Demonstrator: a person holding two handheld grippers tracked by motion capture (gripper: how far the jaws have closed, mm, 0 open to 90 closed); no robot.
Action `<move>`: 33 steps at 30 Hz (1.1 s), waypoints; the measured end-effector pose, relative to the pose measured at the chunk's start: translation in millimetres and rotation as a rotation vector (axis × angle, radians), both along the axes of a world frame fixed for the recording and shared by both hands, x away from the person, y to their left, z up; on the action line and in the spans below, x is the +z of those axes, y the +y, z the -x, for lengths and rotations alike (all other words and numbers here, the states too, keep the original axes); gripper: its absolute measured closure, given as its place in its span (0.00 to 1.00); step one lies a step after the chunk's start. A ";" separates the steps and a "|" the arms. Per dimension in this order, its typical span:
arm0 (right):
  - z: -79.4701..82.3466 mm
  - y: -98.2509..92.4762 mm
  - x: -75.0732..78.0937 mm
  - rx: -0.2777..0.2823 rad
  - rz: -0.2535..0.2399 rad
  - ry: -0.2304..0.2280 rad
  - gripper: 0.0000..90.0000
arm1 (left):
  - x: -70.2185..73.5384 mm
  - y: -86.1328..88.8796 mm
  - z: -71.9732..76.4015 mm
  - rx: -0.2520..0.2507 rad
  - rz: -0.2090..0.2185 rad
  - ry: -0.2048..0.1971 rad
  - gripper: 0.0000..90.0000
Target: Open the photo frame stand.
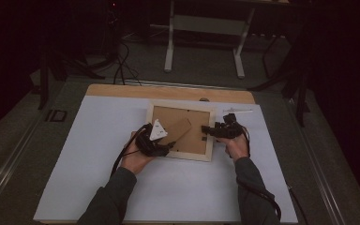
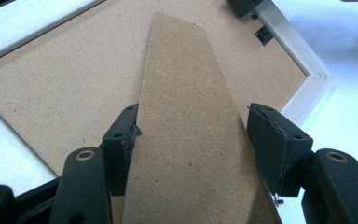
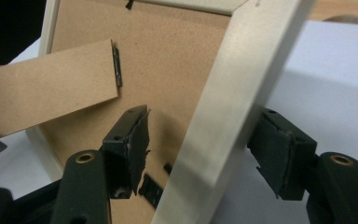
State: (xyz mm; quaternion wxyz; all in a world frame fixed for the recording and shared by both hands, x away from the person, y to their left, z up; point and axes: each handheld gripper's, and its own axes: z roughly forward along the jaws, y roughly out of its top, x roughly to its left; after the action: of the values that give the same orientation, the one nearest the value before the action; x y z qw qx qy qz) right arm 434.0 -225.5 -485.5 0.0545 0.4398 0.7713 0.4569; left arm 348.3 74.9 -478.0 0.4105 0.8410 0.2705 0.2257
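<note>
A white picture frame (image 1: 183, 104) lies face down on the white table, its brown backing board (image 2: 65, 93) up. A cardboard stand (image 1: 180, 129) hinged to the backing is lifted off it. My left gripper (image 1: 168, 146) is at the frame's near left side. It stands open (image 2: 191, 135), and the stand (image 2: 186, 116) runs between and over its jaws. My right gripper (image 1: 205, 130) reaches in from the right. It is open (image 3: 198, 140), its jaws straddling the frame's right rail (image 3: 223, 116) with a gap on each side. The stand's hinge (image 3: 117, 67) is in the right gripper view.
The white table top (image 1: 168, 187) has a wooden strip (image 1: 168, 91) along its far edge. A thin white stick (image 1: 238, 111) lies just right of the frame. Small black clips (image 3: 151, 189) sit on the backing. Beyond the table are a desk's legs (image 1: 169, 56) and floor cables (image 1: 122, 65).
</note>
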 end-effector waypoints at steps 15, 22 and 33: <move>6.6 -17.4 -2.7 0.025 -0.148 0.022 0.58 | 1.8 14.2 -10.5 -0.090 0.228 0.188 0.52; 8.8 -16.2 -0.8 0.035 -0.151 0.012 0.61 | 2.4 17.3 -18.6 -0.056 0.259 0.292 0.61; 11.9 -13.0 5.4 0.026 -0.133 -0.025 0.65 | 4.9 20.7 -22.0 -0.088 0.242 0.388 0.68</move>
State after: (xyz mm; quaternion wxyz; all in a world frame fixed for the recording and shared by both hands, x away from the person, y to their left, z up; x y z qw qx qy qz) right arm 422.1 -238.6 -480.2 0.0286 0.4267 0.7442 0.5131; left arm 370.4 95.6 -473.1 0.4582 0.8243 0.3325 0.0075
